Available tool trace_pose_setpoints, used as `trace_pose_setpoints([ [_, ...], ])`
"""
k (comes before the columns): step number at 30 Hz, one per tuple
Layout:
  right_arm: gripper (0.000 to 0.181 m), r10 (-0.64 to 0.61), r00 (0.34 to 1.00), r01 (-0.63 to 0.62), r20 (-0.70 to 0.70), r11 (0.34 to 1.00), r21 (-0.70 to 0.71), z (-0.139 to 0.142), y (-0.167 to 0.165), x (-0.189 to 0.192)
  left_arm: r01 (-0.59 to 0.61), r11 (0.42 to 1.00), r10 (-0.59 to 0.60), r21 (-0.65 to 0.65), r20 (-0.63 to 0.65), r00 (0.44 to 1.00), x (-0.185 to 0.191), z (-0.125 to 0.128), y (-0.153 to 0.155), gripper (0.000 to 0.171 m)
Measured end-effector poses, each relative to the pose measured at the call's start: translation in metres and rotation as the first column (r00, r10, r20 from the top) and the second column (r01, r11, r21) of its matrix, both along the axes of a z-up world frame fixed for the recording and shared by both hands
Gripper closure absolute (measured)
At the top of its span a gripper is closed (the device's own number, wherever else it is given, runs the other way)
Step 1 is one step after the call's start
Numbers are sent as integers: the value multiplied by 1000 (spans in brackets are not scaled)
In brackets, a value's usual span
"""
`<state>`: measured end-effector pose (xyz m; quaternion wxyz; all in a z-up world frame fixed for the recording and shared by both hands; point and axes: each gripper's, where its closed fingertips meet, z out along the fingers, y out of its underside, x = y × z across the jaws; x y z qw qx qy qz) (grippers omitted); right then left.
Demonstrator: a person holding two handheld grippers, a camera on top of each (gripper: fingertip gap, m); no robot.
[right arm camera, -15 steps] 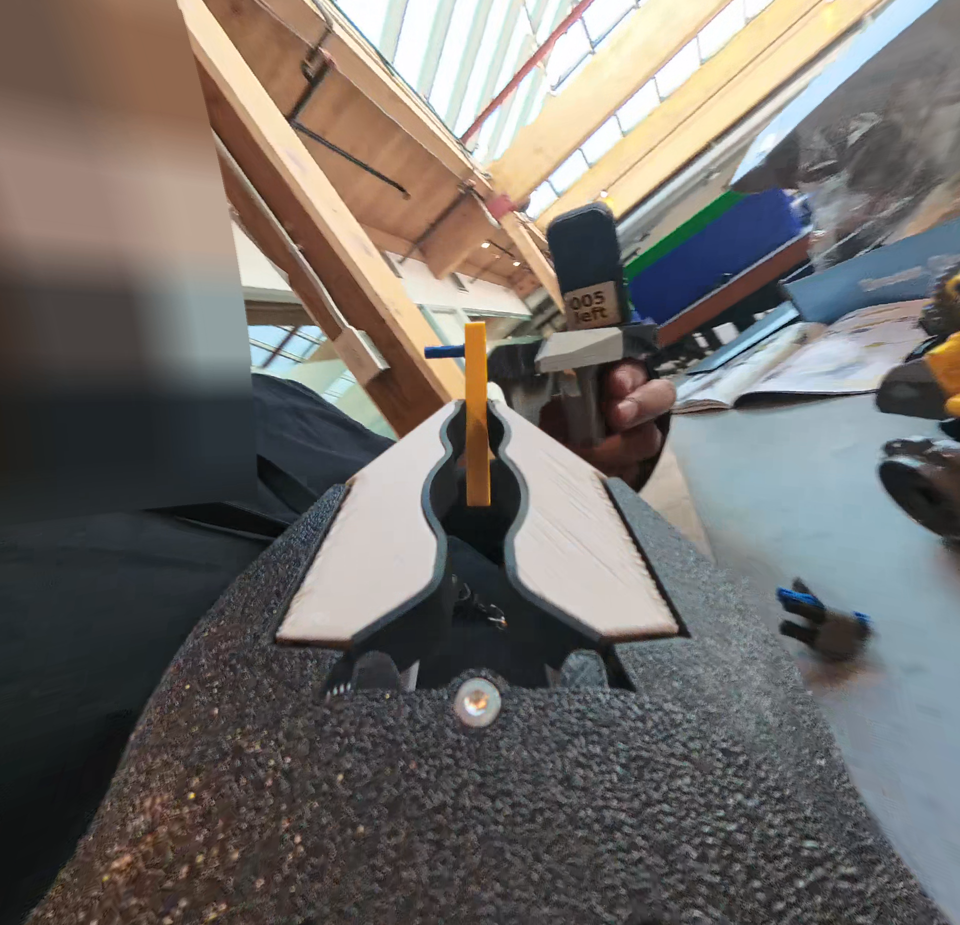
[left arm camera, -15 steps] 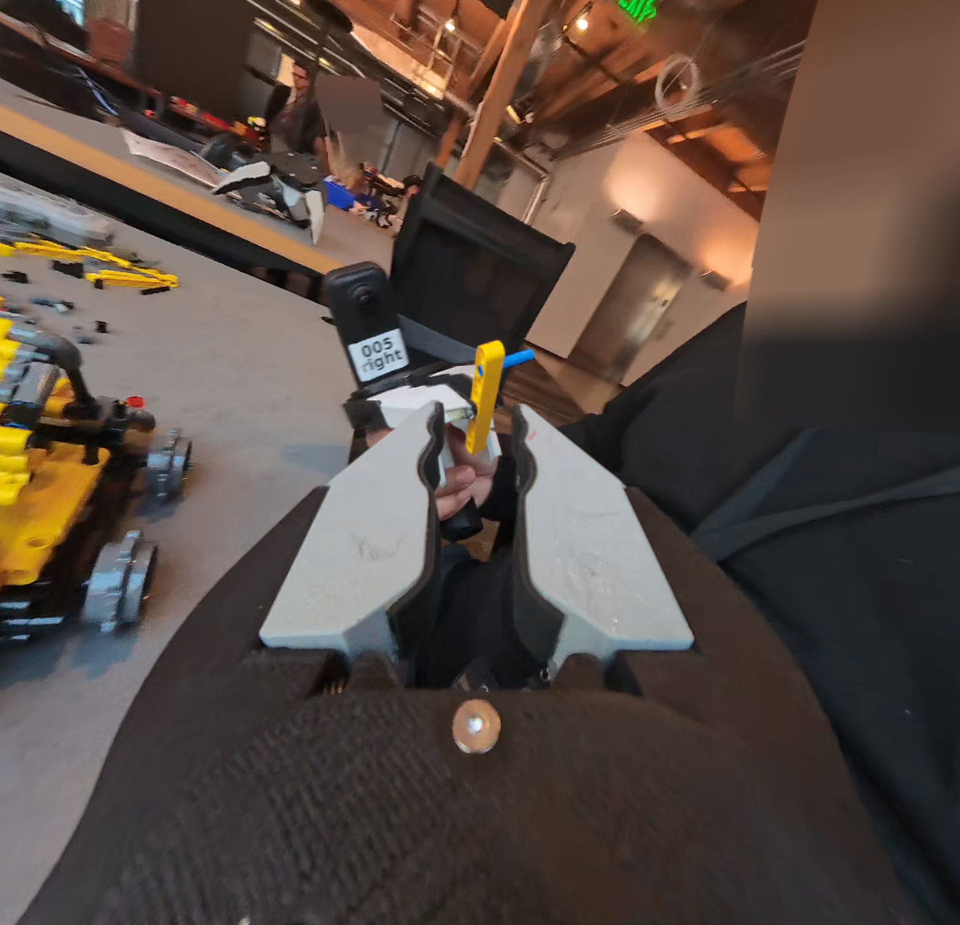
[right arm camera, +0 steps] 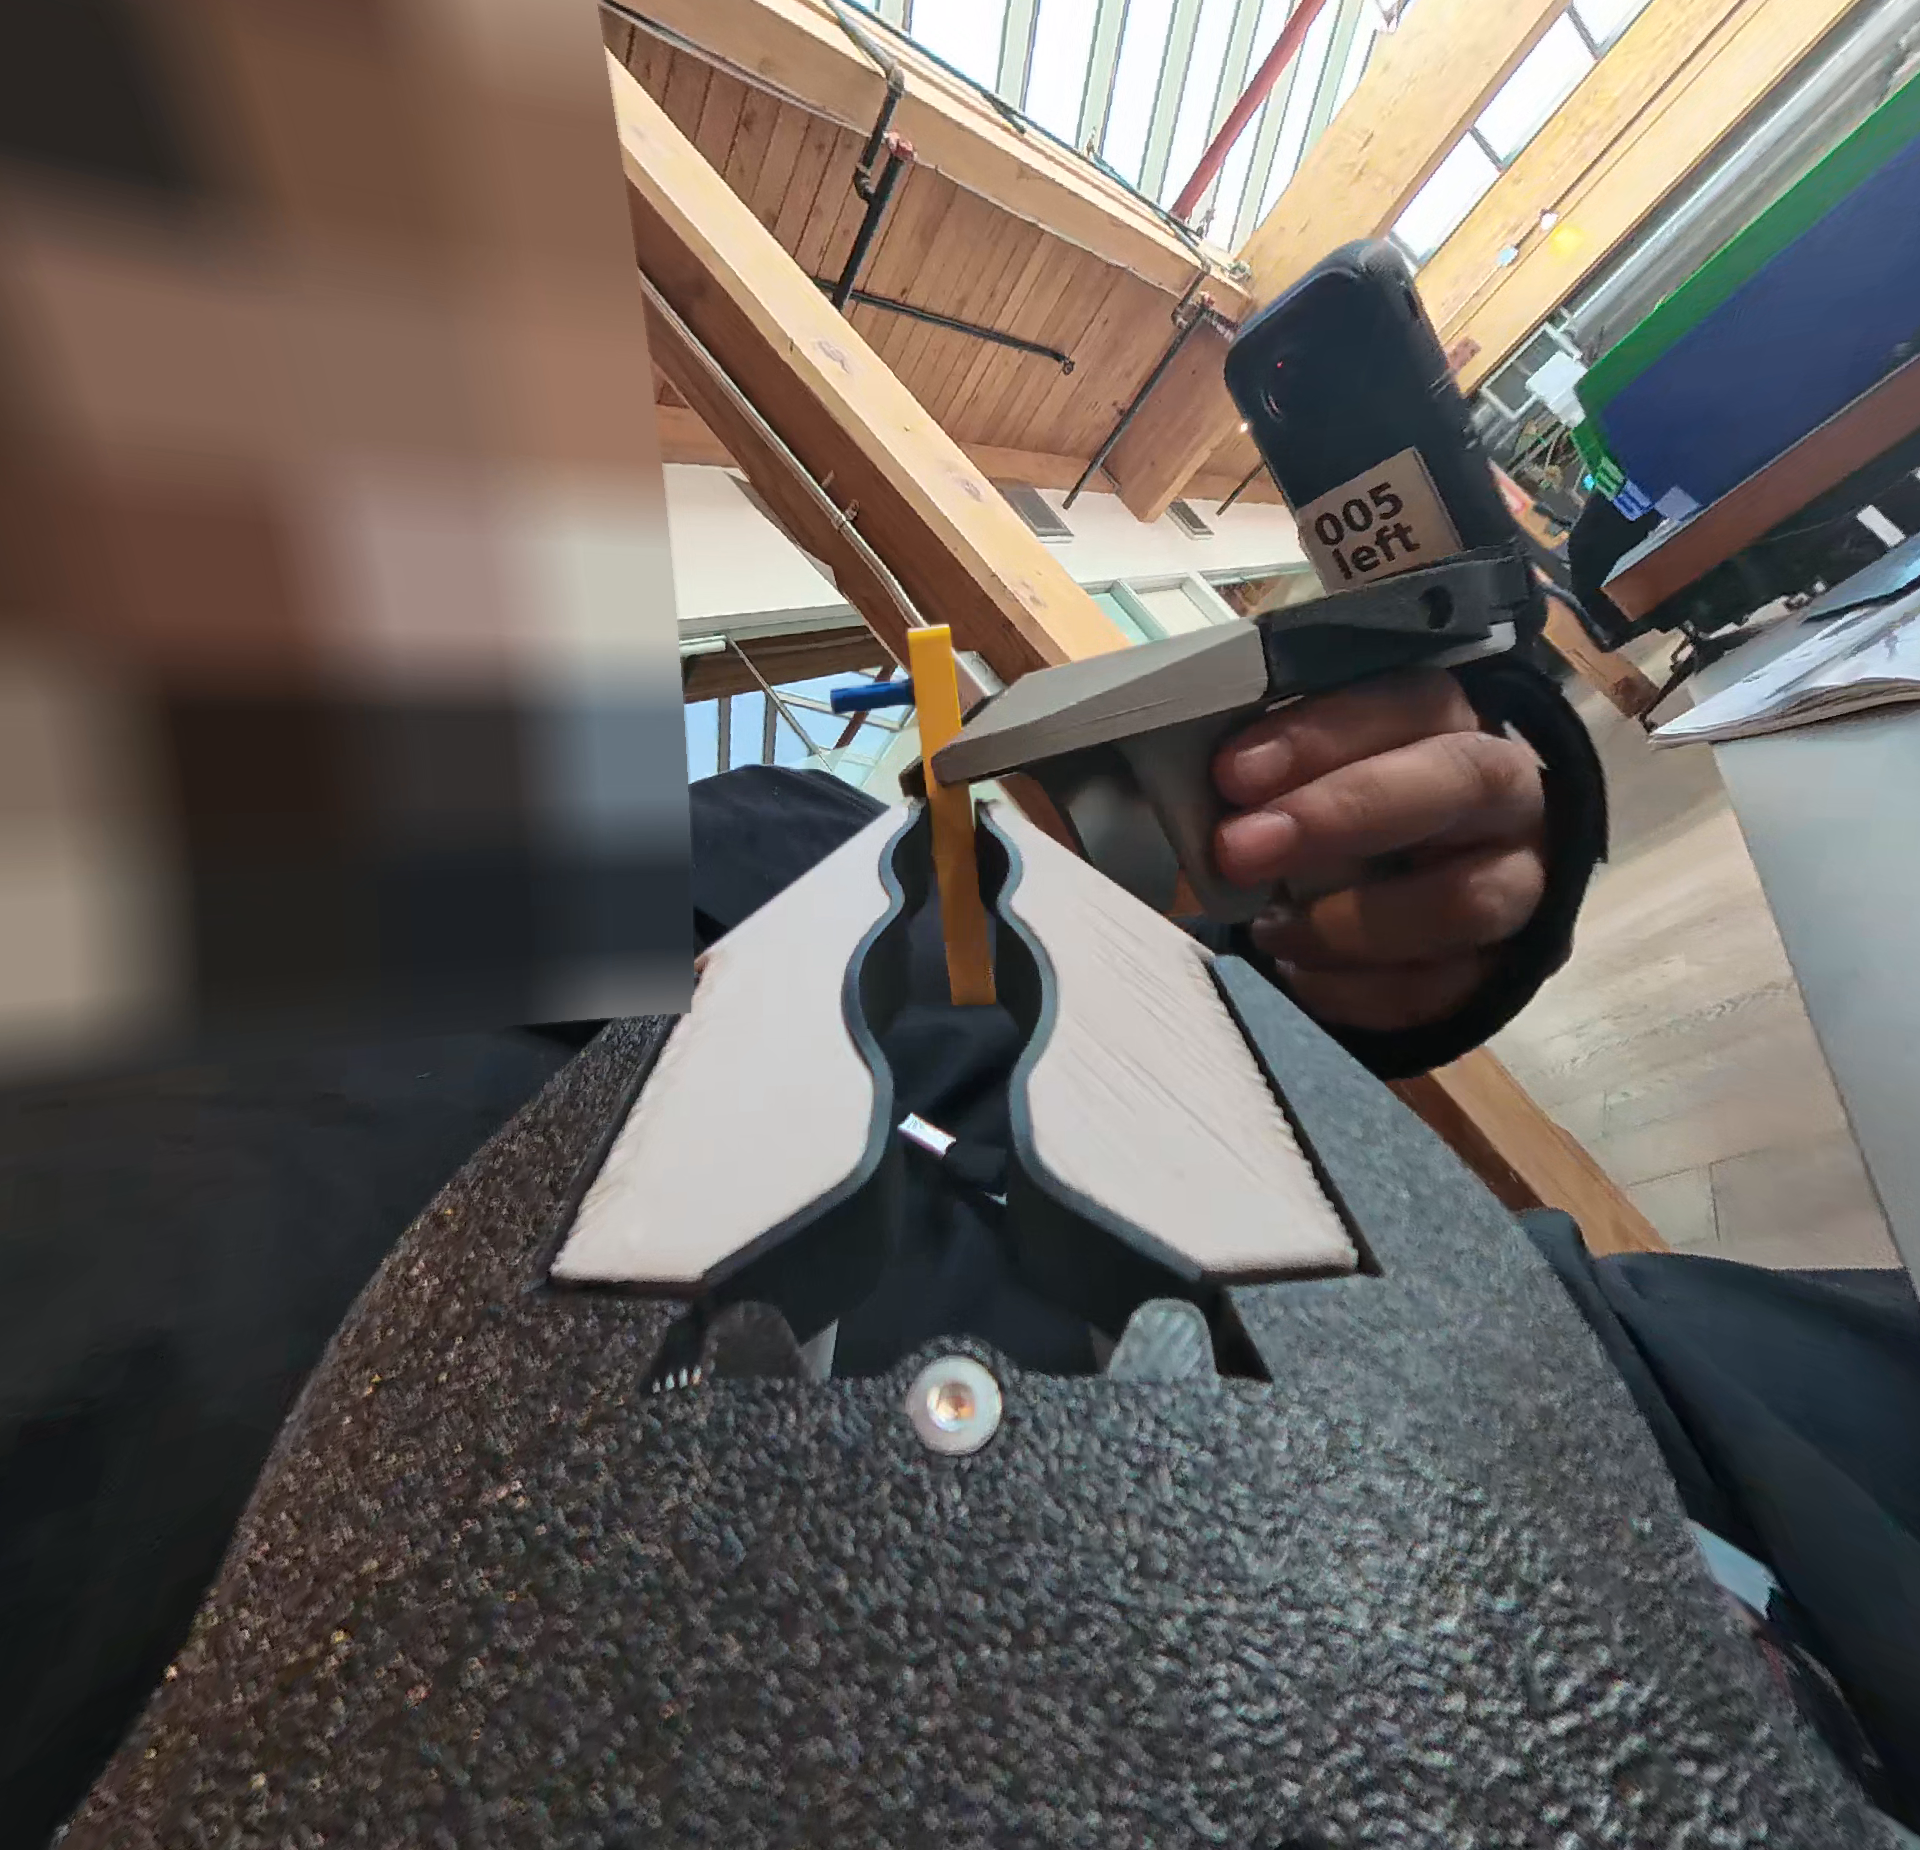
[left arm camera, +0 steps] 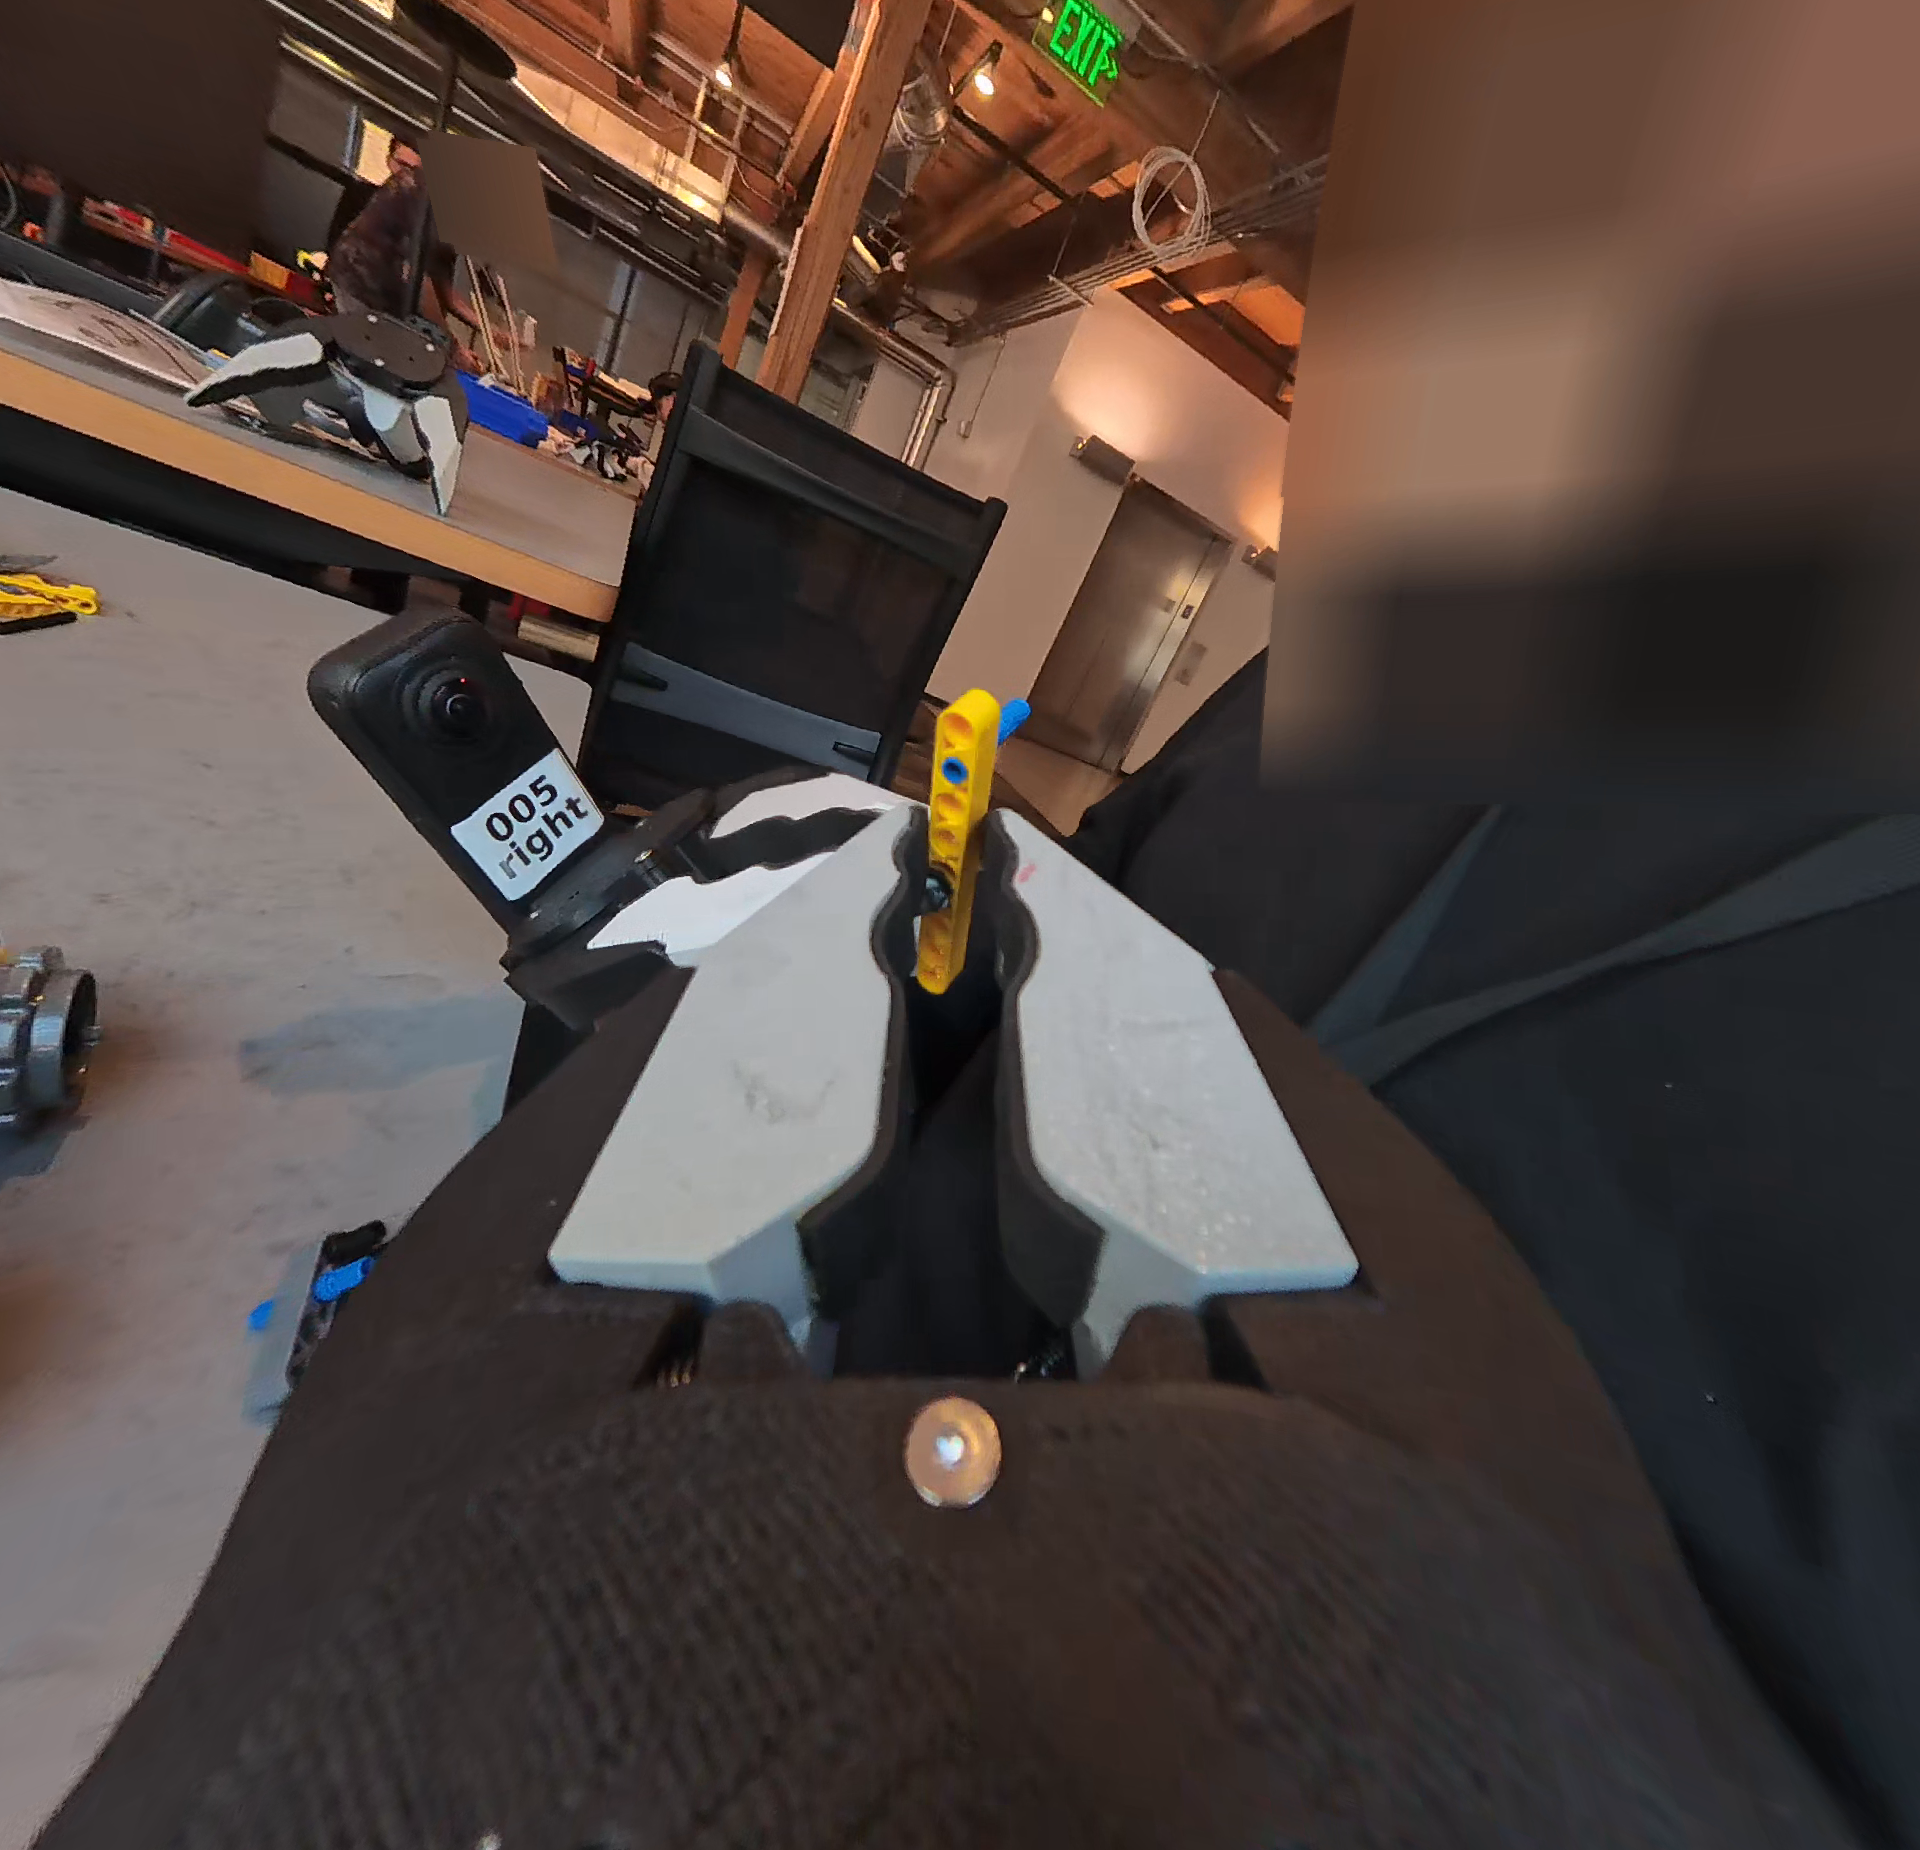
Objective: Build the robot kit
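A yellow beam [left arm camera: 964, 751] with holes stands upright, with a blue pin [left arm camera: 1013, 711] through its top. My left gripper [left arm camera: 956, 824] is shut on the beam near its middle. The right gripper [left arm camera: 821, 824] reaches in from the left, under its black camera. In the right wrist view my right gripper [right arm camera: 948, 813] is shut on the beam's [right arm camera: 932, 688] lower part. The left gripper [right arm camera: 945, 761], held by a hand [right arm camera: 1371, 844], meets the beam from the right just above my fingertips. The blue pin [right arm camera: 868, 699] sticks out to the left.
A grey table [left arm camera: 208, 865] lies to the left with a grey wheel [left arm camera: 42, 1031] and a small grey and blue piece [left arm camera: 312, 1291]. A black chair [left arm camera: 790, 595] stands behind. The person's dark clothing [left arm camera: 1558, 1177] fills the right. A booklet [right arm camera: 1818, 678] lies on the table. Both grippers' tips are close together, under 4 cm apart.
The left gripper has moved up to the yellow beam and closed on it. The right gripper still holds the beam. Both grippers now sit close together.
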<state>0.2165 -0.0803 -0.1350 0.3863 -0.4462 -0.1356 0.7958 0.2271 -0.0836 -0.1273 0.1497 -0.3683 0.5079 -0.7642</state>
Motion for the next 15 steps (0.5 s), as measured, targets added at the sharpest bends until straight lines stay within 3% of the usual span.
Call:
trace_pose_setpoints([
  [5,174,79,997,-79,5,997,-11,-4,-8,-8,35,998,-34,-55,11,999,-6,3,-5,164],
  [8,174,82,997,-82,4,996,-28,-6,-7,-9,-6,1000,6,-23,14,1000,-7,0,-4,164],
  [12,172,-77,989,87,124,993,-81,-22,18,9,-149,987,153,53,-92,984,0,-9,24,165],
  [15,169,-228,915,254,332,966,-37,-39,31,32,-277,923,341,268,-235,910,5,-33,55,165],
])
